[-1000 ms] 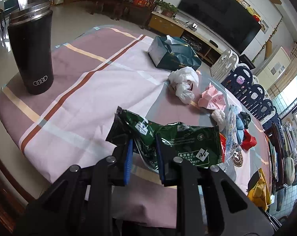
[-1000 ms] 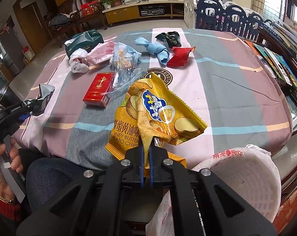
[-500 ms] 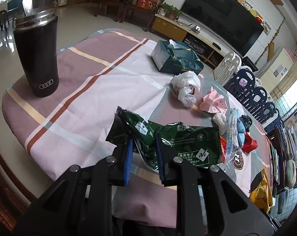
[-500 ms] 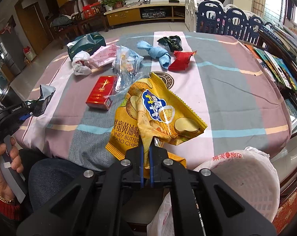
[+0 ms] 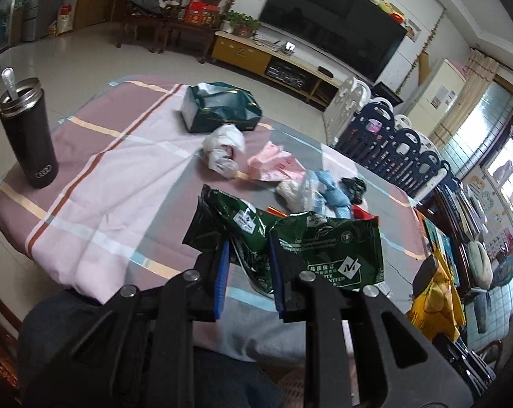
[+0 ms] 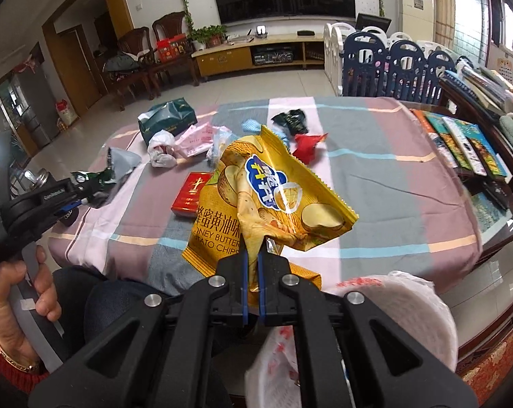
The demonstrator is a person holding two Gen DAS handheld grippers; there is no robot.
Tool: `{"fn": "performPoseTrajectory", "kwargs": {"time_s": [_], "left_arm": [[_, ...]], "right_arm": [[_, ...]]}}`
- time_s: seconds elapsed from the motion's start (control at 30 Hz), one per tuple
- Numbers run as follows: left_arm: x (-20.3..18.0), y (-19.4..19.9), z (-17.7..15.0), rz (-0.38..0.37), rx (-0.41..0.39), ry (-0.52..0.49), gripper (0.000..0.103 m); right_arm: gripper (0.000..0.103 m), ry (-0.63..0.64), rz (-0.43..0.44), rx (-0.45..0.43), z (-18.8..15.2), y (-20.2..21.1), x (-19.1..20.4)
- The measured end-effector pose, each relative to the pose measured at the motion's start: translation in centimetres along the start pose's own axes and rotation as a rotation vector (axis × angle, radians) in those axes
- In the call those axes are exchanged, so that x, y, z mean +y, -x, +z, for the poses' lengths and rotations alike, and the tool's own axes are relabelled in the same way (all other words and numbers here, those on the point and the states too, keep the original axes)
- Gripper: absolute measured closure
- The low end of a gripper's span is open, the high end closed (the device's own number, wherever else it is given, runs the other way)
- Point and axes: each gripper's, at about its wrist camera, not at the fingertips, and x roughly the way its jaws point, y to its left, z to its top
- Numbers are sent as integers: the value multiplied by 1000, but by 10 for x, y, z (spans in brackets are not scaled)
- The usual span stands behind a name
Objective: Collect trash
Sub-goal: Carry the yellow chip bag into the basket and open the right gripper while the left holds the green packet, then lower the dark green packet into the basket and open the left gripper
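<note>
right tool (image 6: pixel 252 265) clamped on yellow chip bag (image 6: pixel 270 200) | white bin bag (image 6: pixel 402 309) just below-right of it, nearer this hand | left tool (image 5: pixel 246 265) narrow, gripping green wrapper (image 5: pixel 290 248) | both held above counter (image 6: pixel 375 183)

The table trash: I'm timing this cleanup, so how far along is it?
Early. Nothing shows as binned yet. In hand: the left gripper clamps a green wrapper; the right gripper pinches a yellow chip bag above the white bag. Left on the tablecloth: red box, red wrapper, black wrapper, pink packet, knotted plastic.
</note>
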Motion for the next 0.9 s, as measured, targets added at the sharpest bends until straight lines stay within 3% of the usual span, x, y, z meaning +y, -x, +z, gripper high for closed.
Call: {"fn": "performPoseTrajectory", "kwargs": {"time_s": [0.13, 0.27, 0.5, 0.67, 0.77, 0.8, 0.83, 0.9], "left_arm": [[-32, 9, -16, -77, 37, -60, 80], [-64, 24, -29, -119, 43, -129, 80], [-110, 54, -50, -175, 25, -252, 80], [-133, 66, -65, -208, 27, -318, 80], [-140, 67, -72, -216, 34, -342, 80], [-141, 67, -73, -218, 36, -346, 80], [-142, 67, -75, -218, 38, -349, 80], [-142, 65, -76, -219, 44, -353, 80]], "right_arm": [[98, -14, -57, -12, -18, 33, -34], [98, -51, -107, 54, -51, 41, -68], [98, -155, -148, 279, -119, 10, -104], [95, -222, -120, 394, -139, -6, -114], [67, -274, -108, 383, -139, 1, -123], [53, -294, -107, 362, -137, 6, -127], [48, -310, -109, 343, -134, 12, -131], [47, -353, -123, 294, -126, 24, -141]]}}
